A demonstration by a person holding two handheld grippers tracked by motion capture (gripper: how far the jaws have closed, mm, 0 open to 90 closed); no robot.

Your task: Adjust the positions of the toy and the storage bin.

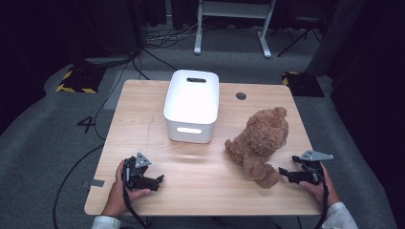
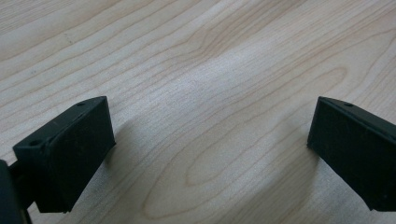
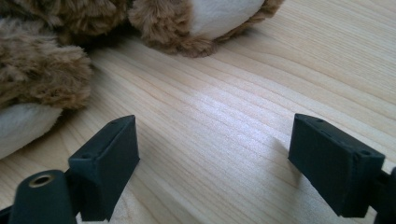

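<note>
Teddy bear (image 3: 56, 70) cropped by the frame's top and left edges — head unseen.

White lidded storage box (image 1: 191, 106) on wooden table (image 1: 200, 186), grey carpet floor (image 1: 43, 143)

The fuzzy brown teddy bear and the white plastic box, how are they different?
The fuzzy brown teddy bear is furry and lumpy; the white plastic box is smooth and squarish. The bear lies slumped near the right gripper; the box stands upright farther back. Both rest on the wooden table.

light wooden table (image 1: 200, 183) with teddy bear (image 1: 260, 143), white bin (image 1: 192, 105)
</note>
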